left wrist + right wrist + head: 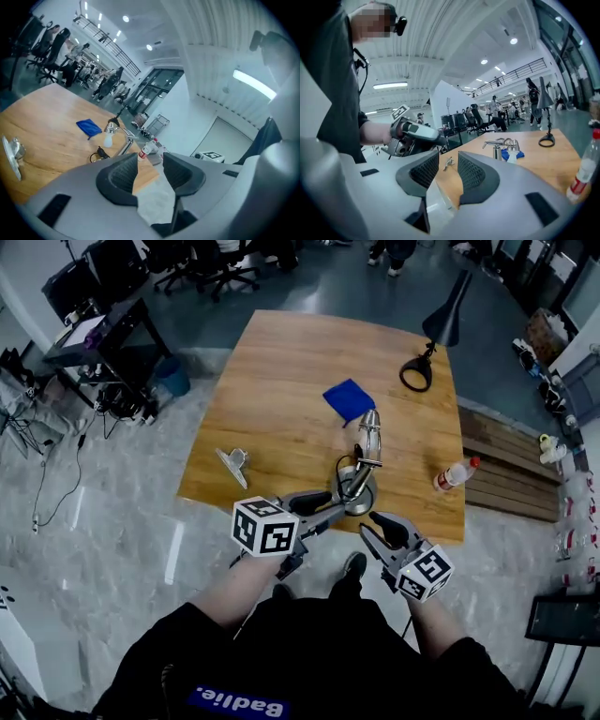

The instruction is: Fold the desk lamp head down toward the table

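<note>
A silver desk lamp (361, 474) stands near the table's front edge, its arm leaning away and its head (370, 423) over the wood. In the left gripper view its head (112, 125) points a white bulb (108, 139) down. The right gripper view shows the lamp (501, 147) further along the table. My left gripper (336, 506) hovers open just in front of the lamp's base, its jaws (150, 171) empty. My right gripper (368, 527) is also open and empty (447, 176), beside the left one off the table's front edge.
A black desk lamp (441, 324) stands at the far right corner. A blue cloth (349, 399) lies mid-table, a metal clip (232, 465) at the front left, and a plastic bottle (455, 474) at the front right. Office chairs and a black cart (103, 329) stand beyond the wooden table (281, 362).
</note>
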`<action>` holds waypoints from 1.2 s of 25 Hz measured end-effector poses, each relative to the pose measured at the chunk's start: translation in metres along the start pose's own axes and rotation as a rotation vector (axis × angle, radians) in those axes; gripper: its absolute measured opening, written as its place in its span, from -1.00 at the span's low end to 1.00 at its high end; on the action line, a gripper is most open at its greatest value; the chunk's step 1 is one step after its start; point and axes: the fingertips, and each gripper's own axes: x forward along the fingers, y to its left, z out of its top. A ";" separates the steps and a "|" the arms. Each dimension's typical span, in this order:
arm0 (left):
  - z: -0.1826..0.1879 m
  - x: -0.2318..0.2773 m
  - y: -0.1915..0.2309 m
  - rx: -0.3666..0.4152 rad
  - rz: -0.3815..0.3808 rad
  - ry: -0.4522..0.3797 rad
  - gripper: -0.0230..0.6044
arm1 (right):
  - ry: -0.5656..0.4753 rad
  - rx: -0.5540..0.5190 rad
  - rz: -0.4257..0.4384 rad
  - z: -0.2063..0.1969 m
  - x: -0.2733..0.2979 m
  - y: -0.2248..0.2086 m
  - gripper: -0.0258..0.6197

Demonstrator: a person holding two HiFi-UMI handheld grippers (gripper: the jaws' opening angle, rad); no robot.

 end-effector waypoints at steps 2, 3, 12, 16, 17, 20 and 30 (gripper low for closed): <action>-0.009 -0.016 -0.019 0.041 -0.017 -0.004 -0.36 | -0.025 0.083 -0.021 0.006 -0.005 0.017 -0.55; -0.012 -0.024 -0.029 0.063 -0.023 -0.009 -0.38 | -0.035 0.107 -0.022 0.010 -0.008 0.025 -0.55; -0.021 -0.046 -0.115 0.389 0.022 -0.097 -0.90 | -0.088 0.102 0.036 0.053 -0.045 0.072 -0.65; -0.019 -0.037 -0.136 0.485 0.068 -0.112 -0.90 | -0.117 0.060 0.043 0.065 -0.068 0.074 -0.75; -0.020 -0.035 -0.140 0.495 0.077 -0.112 -0.90 | -0.124 0.054 0.042 0.065 -0.073 0.073 -0.78; -0.025 -0.029 -0.147 0.504 0.096 -0.111 -0.90 | -0.129 0.042 0.041 0.061 -0.082 0.071 -0.89; -0.037 -0.020 -0.159 0.501 0.110 -0.093 -0.90 | -0.126 0.016 0.070 0.060 -0.094 0.074 -0.90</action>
